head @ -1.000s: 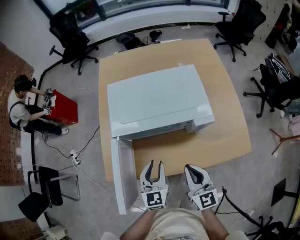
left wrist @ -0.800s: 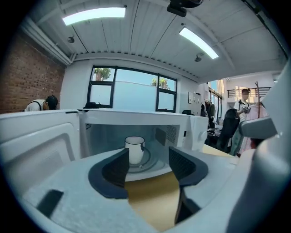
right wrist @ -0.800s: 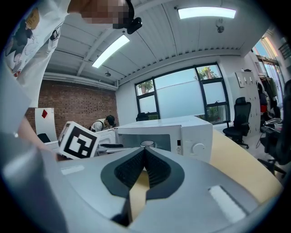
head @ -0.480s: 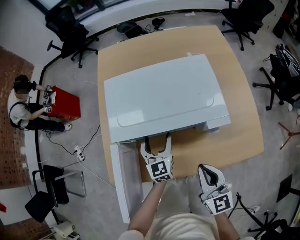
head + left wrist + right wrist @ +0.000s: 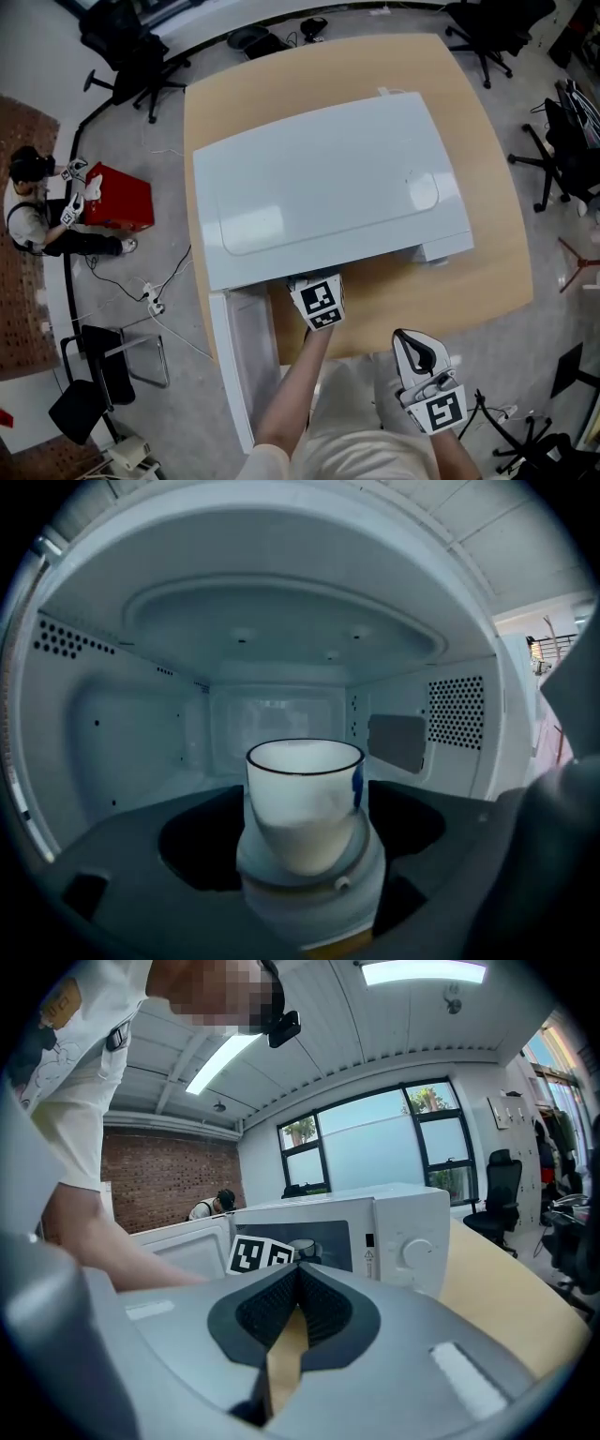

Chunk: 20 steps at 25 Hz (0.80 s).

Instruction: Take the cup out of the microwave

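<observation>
A white cup [image 5: 305, 803] with a dark rim stands upright on a round white base in the middle of the microwave's chamber. My left gripper [image 5: 302, 841] reaches into that chamber, and its jaws are opening, one on each side of the cup with a gap to it. From the head view only its marker cube [image 5: 317, 301] shows, at the front of the white microwave [image 5: 319, 187], whose door [image 5: 242, 361] hangs open to the left. My right gripper [image 5: 415, 342] hovers off the table's front edge, shut and empty, its fingertips [image 5: 298, 1274] meeting.
The microwave fills most of the wooden table [image 5: 469, 281]. A person sits on the floor by a red box [image 5: 117, 199] at the left. Office chairs [image 5: 127, 47] stand around, cables [image 5: 155, 305] lie on the floor, and a black chair [image 5: 98, 375] is near the door.
My left gripper went forward from the table's front edge into the open microwave, and its jaws spread wide. The right gripper drew back a little toward me.
</observation>
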Each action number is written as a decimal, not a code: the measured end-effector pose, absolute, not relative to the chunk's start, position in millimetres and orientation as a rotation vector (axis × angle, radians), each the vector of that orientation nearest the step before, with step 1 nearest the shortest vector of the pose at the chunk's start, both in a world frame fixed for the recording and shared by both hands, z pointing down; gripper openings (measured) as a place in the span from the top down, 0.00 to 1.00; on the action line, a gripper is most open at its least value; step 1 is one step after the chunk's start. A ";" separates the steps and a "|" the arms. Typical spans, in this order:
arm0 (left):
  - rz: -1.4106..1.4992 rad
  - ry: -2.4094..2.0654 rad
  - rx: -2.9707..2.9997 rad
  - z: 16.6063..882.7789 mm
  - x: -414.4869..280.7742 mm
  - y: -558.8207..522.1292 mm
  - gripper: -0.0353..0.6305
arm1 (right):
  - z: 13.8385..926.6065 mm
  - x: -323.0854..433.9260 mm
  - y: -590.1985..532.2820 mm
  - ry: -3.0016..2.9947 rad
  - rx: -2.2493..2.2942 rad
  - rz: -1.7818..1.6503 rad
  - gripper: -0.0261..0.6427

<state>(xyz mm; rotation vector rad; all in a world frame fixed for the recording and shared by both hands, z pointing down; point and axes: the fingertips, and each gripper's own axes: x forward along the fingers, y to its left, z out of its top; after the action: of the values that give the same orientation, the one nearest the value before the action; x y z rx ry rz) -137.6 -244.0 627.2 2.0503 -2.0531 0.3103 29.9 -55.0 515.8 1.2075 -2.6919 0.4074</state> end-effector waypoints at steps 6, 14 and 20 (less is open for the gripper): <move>0.419 -2.099 1.983 636.8 -143.9 -255.9 0.31 | 518.9 28.5 -53.9 -2.684 1.188 0.430 0.95; 0.492 -2.095 1.944 650.4 -143.1 -256.9 0.37 | 520.8 26.0 -47.7 -2.683 1.193 0.442 0.95; 0.505 -2.064 2.000 642.5 -142.1 -241.9 0.37 | 509.8 22.3 -49.5 -2.717 1.225 0.440 0.95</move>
<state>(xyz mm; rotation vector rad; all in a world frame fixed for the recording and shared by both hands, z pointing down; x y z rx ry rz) -142.1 -241.9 642.5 2.0000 -2.0639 0.5053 22.3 -49.5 509.8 1.2251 -2.7168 0.4400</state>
